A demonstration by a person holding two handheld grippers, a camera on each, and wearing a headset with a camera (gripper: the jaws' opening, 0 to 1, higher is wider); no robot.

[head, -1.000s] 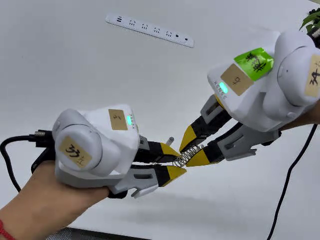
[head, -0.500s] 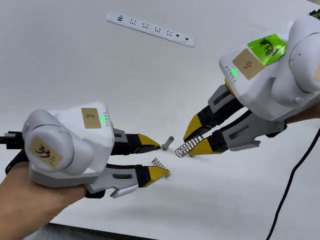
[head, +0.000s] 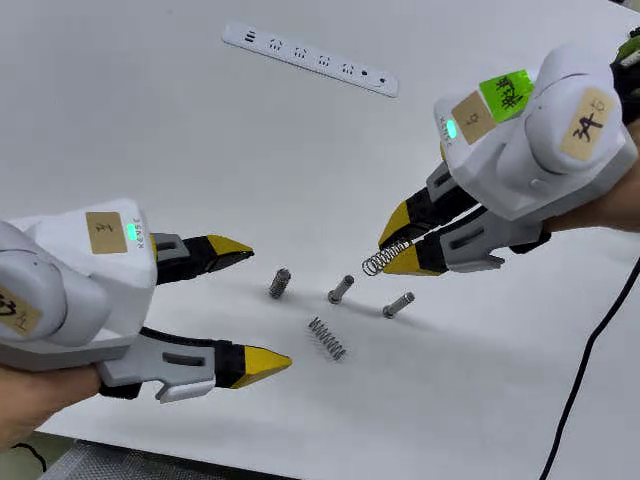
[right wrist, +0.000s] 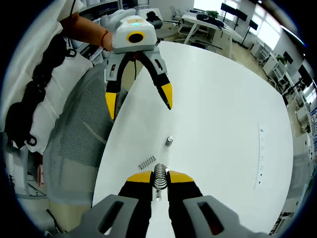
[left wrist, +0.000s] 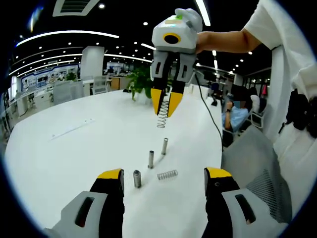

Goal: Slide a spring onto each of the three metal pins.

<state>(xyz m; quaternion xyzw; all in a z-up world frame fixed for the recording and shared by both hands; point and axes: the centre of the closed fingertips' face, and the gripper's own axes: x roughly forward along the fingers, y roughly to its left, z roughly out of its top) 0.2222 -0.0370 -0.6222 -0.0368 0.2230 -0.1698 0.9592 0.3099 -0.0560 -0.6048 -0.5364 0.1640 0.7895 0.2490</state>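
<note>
One spring (head: 376, 264) hangs pinched in the nearly closed right tool (head: 384, 257), raised over the row of pins (head: 340, 290). A second spring (head: 327, 338) lies loose on the white table (head: 150, 130) just in front of them. Since a second ago we have drawn the left tool (head: 270, 305) back from the right one, and it now gapes wide, holding nothing. A power strip (head: 310, 60) lies farther off, with an open office beyond. The leftmost pin (head: 280, 283) looks ribbed, but we cannot tell whether a spring sits on it.
</note>
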